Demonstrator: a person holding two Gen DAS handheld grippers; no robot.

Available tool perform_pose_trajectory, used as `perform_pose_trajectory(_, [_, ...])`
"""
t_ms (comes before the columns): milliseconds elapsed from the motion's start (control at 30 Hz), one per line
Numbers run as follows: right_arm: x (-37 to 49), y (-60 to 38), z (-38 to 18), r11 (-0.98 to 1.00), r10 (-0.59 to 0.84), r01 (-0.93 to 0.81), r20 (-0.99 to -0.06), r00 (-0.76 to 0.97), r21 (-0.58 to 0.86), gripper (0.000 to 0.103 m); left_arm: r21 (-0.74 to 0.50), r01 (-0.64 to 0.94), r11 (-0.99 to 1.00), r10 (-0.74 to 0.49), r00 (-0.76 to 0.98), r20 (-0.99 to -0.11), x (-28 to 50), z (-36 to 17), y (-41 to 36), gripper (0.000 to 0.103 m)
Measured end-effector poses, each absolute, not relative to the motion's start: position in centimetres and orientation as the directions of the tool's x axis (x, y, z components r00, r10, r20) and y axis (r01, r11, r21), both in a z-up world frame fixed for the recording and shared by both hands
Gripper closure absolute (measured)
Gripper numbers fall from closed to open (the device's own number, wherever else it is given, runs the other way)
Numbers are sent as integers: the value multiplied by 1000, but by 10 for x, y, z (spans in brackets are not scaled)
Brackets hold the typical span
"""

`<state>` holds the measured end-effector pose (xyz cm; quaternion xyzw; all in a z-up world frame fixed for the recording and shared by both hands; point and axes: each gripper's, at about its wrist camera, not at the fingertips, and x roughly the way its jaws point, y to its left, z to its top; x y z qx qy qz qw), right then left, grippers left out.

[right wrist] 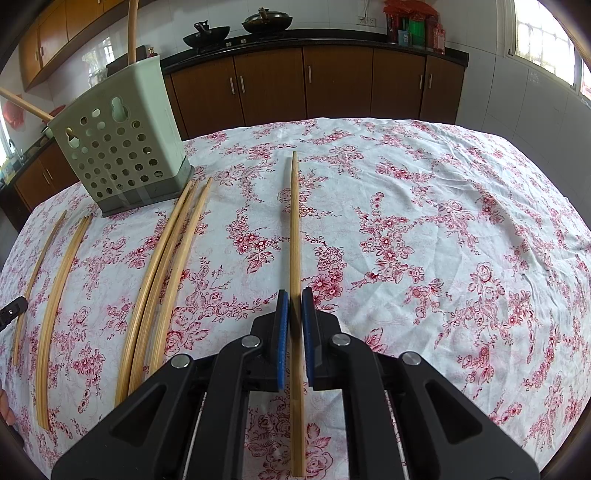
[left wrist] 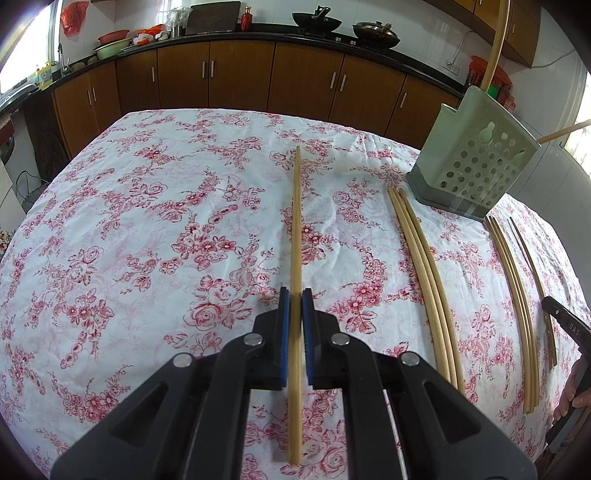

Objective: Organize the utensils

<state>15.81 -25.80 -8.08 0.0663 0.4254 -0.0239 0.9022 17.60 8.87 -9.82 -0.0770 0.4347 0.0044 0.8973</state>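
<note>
My left gripper [left wrist: 295,295] is shut on a bamboo chopstick [left wrist: 296,229] that runs forward between its blue pads, over the floral tablecloth. My right gripper [right wrist: 294,295] is likewise shut on another bamboo chopstick [right wrist: 294,221]. A pale green perforated utensil holder [left wrist: 476,162] stands at the right in the left wrist view and at the left in the right wrist view [right wrist: 122,136], with two chopsticks sticking out of it. Loose chopsticks lie on the cloth in groups [left wrist: 424,273] [left wrist: 513,295] [right wrist: 162,273] [right wrist: 59,295].
The table with the red floral tablecloth [left wrist: 147,240] fills both views. Brown kitchen cabinets [left wrist: 240,74] and a counter with woks [right wrist: 266,18] run behind it. The other gripper's black edge shows at the far right in the left wrist view [left wrist: 565,321].
</note>
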Motion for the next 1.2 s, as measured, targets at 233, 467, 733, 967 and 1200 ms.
perform_pose_trajectory(233, [158, -258, -81, 990, 14, 99, -771, 637, 99, 94, -135, -75, 988, -60, 622, -781, 176, -98, 89, 93])
perform_pose_trajectory(467, [158, -258, -80, 990, 14, 99, -771, 637, 100, 94, -135, -75, 988, -60, 622, -781, 176, -98, 89, 93])
perform_pose_trajectory(733, [158, -258, -80, 990, 16, 99, -770, 638, 102, 94, -129, -73, 989, -56, 622, -781, 176, -98, 89, 93])
perform_pose_trajectory(967, [145, -259, -80, 989, 33, 88, -769, 638, 116, 94, -64, -32, 997, -31, 615, -788, 157, -97, 80, 93])
perform_pose_trajectory(1200, [139, -264, -63, 988, 38, 87, -744, 667, 129, 95, -35, -13, 999, -19, 628, -778, 154, -85, 77, 95])
